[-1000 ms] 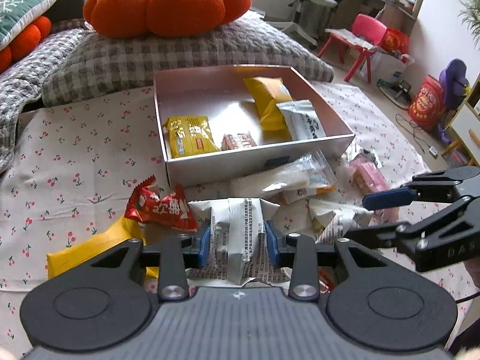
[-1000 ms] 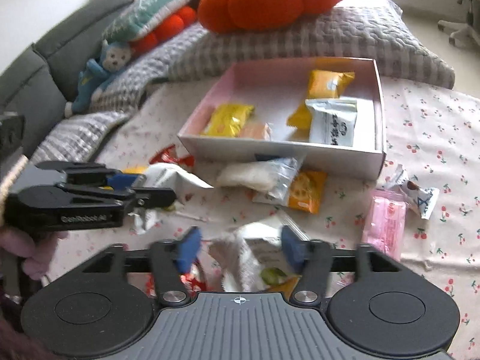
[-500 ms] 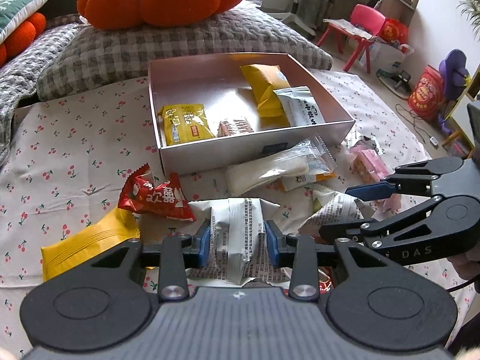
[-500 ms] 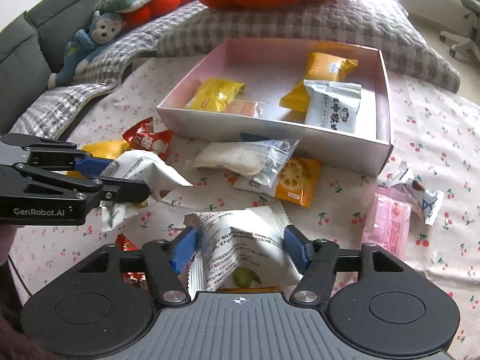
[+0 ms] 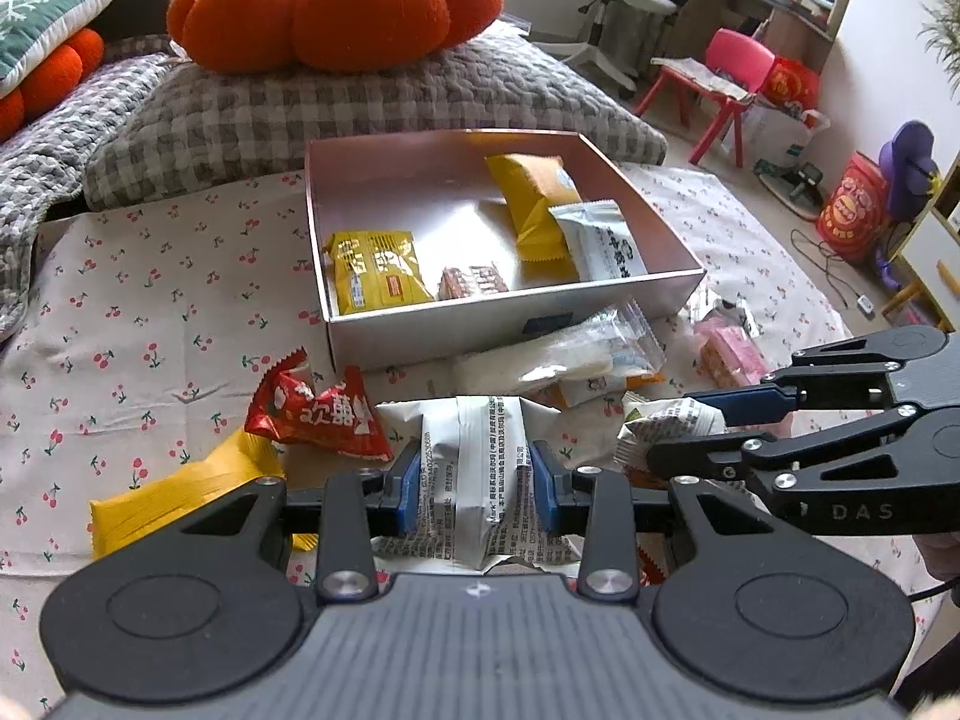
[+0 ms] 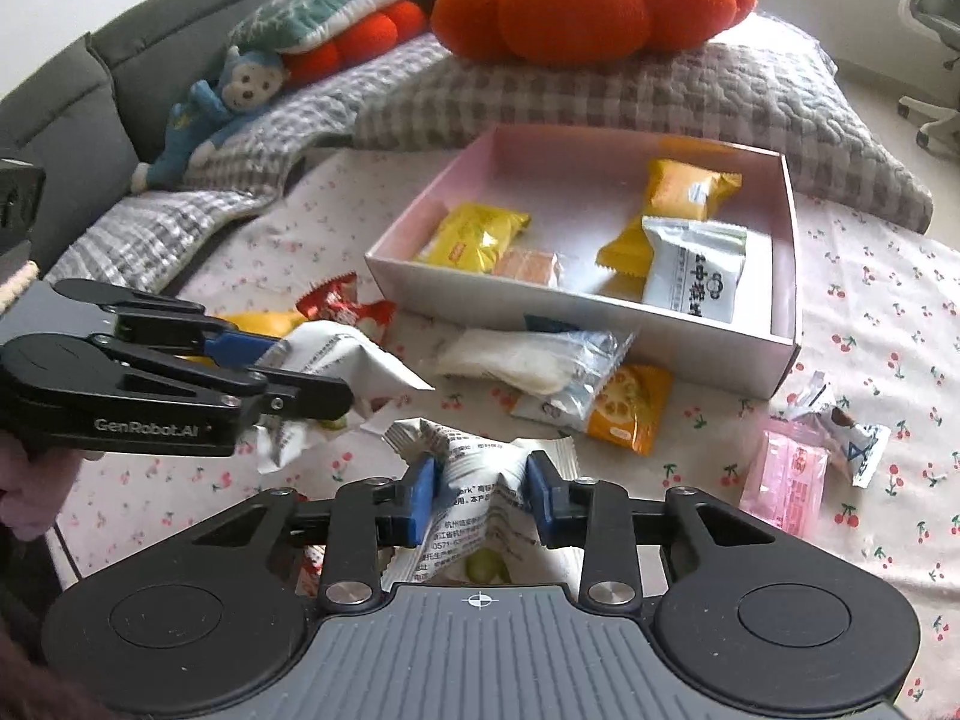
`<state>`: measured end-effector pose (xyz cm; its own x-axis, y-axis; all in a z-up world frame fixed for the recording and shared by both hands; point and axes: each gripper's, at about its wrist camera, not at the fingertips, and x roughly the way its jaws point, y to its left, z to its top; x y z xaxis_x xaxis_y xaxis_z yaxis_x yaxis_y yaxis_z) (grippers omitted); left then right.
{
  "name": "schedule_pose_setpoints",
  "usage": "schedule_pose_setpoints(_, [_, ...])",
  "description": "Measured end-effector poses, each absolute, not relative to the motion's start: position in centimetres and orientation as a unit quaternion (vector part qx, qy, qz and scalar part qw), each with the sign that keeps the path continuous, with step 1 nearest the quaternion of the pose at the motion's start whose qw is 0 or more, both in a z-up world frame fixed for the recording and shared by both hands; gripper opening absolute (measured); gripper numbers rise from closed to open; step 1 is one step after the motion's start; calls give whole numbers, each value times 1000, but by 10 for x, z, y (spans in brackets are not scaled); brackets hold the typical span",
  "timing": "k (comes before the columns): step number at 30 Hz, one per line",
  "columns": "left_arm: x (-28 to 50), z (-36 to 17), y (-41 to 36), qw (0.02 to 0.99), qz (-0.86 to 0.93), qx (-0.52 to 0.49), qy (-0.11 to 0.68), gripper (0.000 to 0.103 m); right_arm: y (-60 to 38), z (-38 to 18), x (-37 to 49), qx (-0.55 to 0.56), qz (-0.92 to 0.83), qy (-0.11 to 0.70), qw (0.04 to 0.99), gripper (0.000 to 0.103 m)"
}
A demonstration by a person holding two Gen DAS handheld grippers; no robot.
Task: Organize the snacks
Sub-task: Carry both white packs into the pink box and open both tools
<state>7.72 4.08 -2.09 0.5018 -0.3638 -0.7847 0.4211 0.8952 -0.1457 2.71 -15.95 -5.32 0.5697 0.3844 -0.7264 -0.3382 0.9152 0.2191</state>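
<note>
Claws (image 5: 474, 495) (image 6: 483, 495) – each pinching white packets (image 5: 480, 474) (image 6: 480, 480)

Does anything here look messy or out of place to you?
Yes. Several snacks lie loose on the cherry-print cloth instead of in the pink box: a red packet, a clear bag lying over an orange one, and a pink packet.

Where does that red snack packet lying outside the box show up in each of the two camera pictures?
Left wrist view: the red snack packet lies left of centre on the cherry-print cloth, just ahead of the left gripper and near the pink box's near-left corner.
Right wrist view: the packet lies left of centre, partly hidden behind the white packet that the left gripper holds.
Shared landmark: the pink box.
</note>
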Motion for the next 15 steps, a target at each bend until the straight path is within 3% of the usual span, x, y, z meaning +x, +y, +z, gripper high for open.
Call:
schedule_pose_setpoints(7, [83, -10, 43, 876, -221, 17, 428, 34, -166, -32, 30, 54, 200, 396, 895, 32])
schedule_pose_setpoints(15, [98, 1, 40, 889, -209, -7, 408, 34, -178, -14, 45, 84, 189, 372, 905, 24])
